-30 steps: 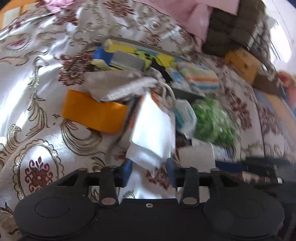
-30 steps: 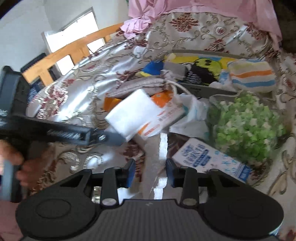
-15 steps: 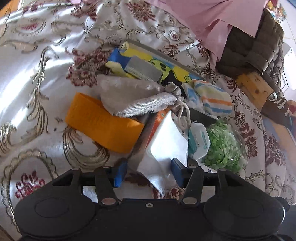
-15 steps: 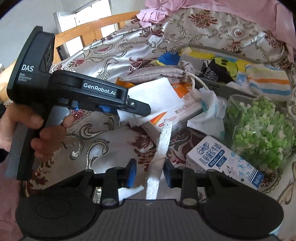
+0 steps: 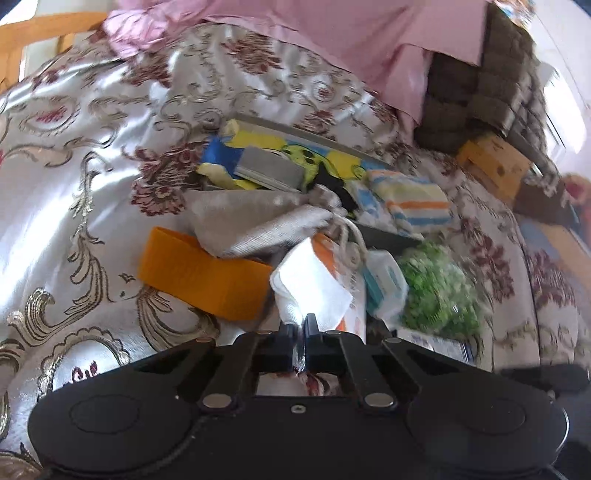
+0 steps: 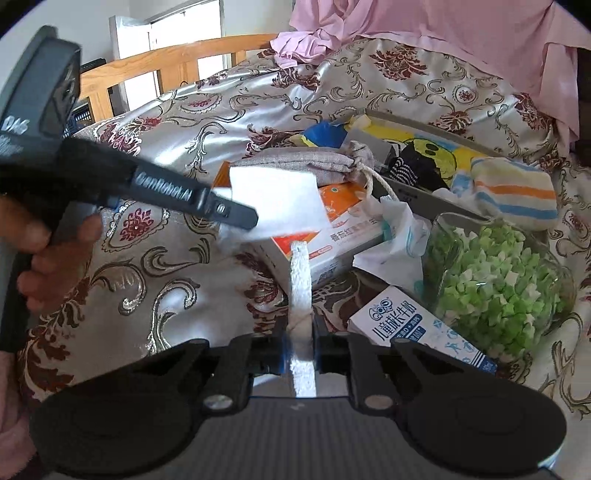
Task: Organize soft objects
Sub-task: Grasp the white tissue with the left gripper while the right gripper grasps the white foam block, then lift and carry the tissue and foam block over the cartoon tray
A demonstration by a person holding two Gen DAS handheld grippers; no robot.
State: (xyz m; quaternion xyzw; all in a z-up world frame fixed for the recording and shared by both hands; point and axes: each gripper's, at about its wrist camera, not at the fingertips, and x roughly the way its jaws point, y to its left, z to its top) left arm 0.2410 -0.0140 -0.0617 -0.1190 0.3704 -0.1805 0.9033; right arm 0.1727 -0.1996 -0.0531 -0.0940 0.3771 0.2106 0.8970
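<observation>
A white folded cloth [image 5: 310,291] is held between both grippers above the patterned bedspread. My left gripper [image 5: 303,334] is shut on one edge of it. My right gripper [image 6: 300,354] is shut on its other edge, seen end-on as a white strip [image 6: 300,291]; the flat of the cloth [image 6: 277,203] hangs from the left gripper [image 6: 236,216] at the upper left. Behind lie a grey drawstring pouch [image 5: 258,221], a striped cloth [image 5: 413,203] and a grey tray [image 5: 384,238] with a yellow cartoon cloth [image 5: 295,151].
An orange band [image 5: 199,273], an orange-white box [image 6: 332,229], a wipes pack [image 5: 384,284], a clear bag of green bits [image 6: 495,280] and a blue-white milk carton [image 6: 413,328] crowd the bedspread. Pink fabric [image 5: 369,33] and a brown cushion [image 5: 476,92] lie behind.
My left gripper has closed from open onto the white cloth. My right gripper has closed tighter on the cloth's other edge. The cloth now spans between the two.
</observation>
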